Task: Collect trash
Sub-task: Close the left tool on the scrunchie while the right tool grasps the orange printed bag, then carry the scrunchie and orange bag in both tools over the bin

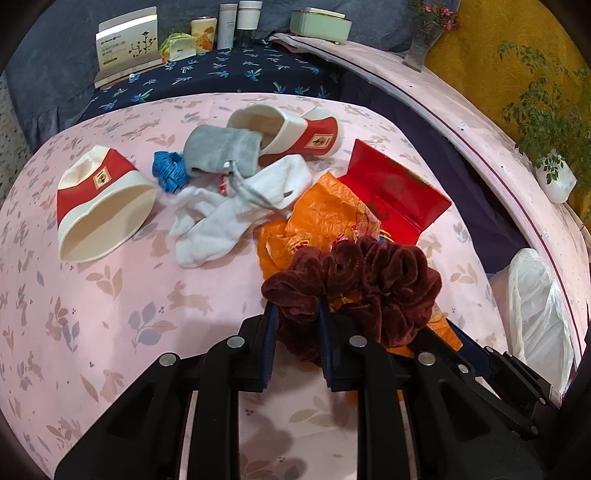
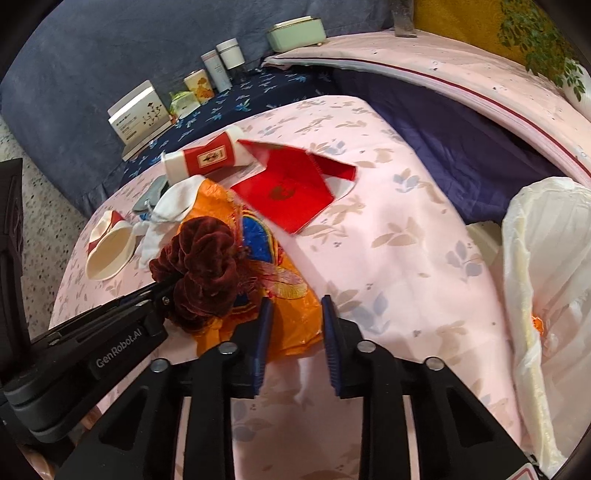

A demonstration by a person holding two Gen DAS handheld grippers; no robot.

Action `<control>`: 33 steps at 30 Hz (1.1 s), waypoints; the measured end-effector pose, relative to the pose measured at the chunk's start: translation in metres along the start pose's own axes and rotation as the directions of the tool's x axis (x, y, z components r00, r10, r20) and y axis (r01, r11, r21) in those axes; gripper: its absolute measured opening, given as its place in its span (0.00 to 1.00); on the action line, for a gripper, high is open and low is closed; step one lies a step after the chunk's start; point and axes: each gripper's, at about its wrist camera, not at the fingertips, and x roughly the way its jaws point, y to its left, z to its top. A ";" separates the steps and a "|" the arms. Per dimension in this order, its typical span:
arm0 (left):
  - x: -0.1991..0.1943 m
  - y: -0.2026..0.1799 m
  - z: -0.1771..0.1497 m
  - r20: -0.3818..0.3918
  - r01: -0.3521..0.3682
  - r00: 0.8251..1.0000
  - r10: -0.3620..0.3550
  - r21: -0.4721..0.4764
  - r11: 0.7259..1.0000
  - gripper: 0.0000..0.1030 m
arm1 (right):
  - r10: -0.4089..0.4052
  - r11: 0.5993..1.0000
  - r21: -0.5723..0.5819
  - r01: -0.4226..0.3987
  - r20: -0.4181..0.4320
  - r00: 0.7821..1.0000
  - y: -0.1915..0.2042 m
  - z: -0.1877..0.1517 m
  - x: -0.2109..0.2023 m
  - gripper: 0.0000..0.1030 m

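Note:
My left gripper (image 1: 295, 314) is shut on a dark red velvet scrunchie (image 1: 362, 280), held above an orange plastic bag (image 1: 325, 218); it also shows in the right wrist view (image 2: 166, 284) with the scrunchie (image 2: 203, 254). My right gripper (image 2: 295, 306) is open, its fingertips over the orange bag's (image 2: 291, 317) near edge. Two red and white paper cups (image 1: 96, 206) (image 1: 295, 129) lie on their sides. A red open box (image 1: 391, 192) lies beside the bag. A white trash bag (image 2: 546, 280) sits at the right.
White socks (image 1: 221, 218), a grey pouch (image 1: 221, 147) and a blue crumpled piece (image 1: 170, 171) lie on the pink sheet (image 1: 110, 314). Boxes, tins and bottles (image 1: 236, 22) stand at the back. A pink ledge (image 1: 480, 122) with plants runs along the right.

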 end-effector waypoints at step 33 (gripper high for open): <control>-0.094 -0.030 -0.009 0.141 0.009 0.990 -0.014 0.039 0.999 0.17 | 0.019 0.998 0.057 -0.036 0.274 0.961 -0.018 0.004 -0.135 0.04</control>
